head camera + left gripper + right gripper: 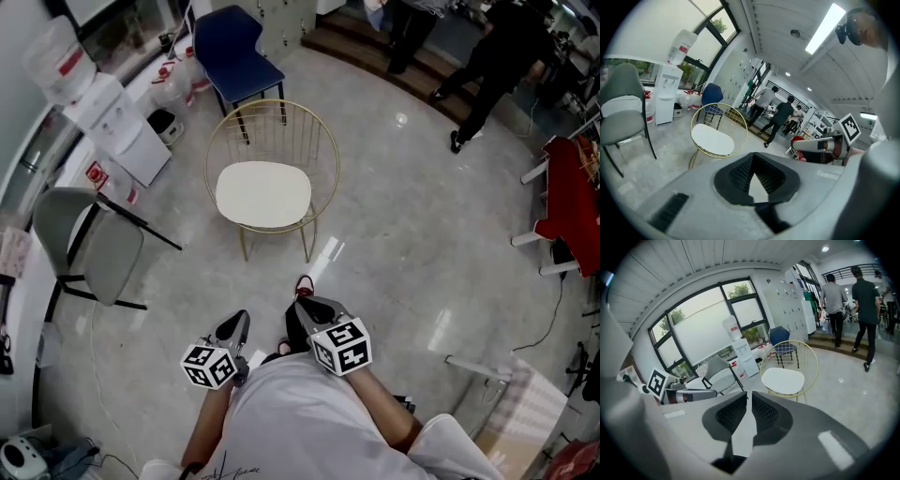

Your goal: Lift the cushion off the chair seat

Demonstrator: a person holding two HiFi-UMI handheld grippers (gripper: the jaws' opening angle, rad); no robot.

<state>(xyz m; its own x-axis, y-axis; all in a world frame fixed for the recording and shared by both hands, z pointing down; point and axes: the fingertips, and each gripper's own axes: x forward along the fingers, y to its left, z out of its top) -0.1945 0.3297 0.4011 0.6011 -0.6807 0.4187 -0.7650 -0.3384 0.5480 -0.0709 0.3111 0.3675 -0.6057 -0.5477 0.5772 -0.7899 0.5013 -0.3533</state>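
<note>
A white cushion [263,194] lies flat on the seat of a round gold wire chair [323,150] in the middle of the floor. Both grippers hang in front of the person's body, well short of the chair, and point toward it. The left gripper [239,321] is shut with nothing in it; its tips meet in the left gripper view [752,155]. A narrow gap separates the pads of the right gripper [309,302], which is slightly open and empty in its own view [749,393]. The cushion appears far ahead in both gripper views [712,139] [783,380].
A grey chair [94,248] stands at the left and a blue chair [234,52] behind the gold one. A water dispenser [117,127] is at the far left wall. People [497,66] walk at the back right. A red item [572,202] stands on the right.
</note>
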